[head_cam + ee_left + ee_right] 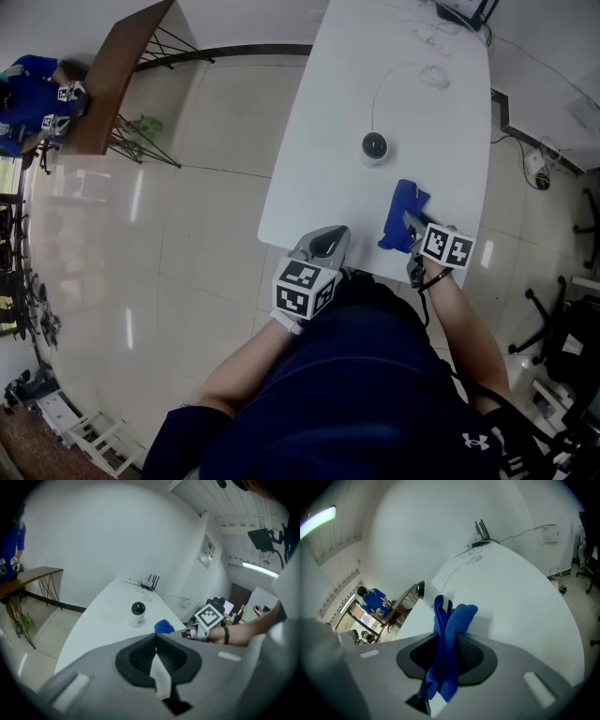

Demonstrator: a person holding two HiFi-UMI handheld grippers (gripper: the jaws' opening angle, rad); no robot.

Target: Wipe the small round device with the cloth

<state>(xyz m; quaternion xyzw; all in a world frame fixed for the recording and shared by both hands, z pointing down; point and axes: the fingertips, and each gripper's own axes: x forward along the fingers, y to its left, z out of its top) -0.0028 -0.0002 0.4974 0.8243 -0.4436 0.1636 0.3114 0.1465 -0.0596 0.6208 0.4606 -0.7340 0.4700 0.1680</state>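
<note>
The small round device (pixel 375 147), white with a dark dome, stands mid-table on the white table (pixel 319 141); it also shows in the left gripper view (pixel 138 612). A blue cloth (pixel 405 211) lies bunched between it and the near edge. My right gripper (pixel 411 225) is shut on the cloth (pixel 450 620), which stands up crumpled from between its jaws (pixel 447 639) and hides most of the device (pixel 421 588) behind it. My left gripper (pixel 328 236) rests at the table's near edge, left of the cloth, jaws shut (pixel 156 639) with nothing held.
A thin cable (pixel 380 89) runs from the device to the far end, where a router (pixel 464 11) sits. A wooden side table (pixel 112 75) and a person in blue (pixel 28 94) are far left. An office chair (pixel 572 347) stands at the right on the floor.
</note>
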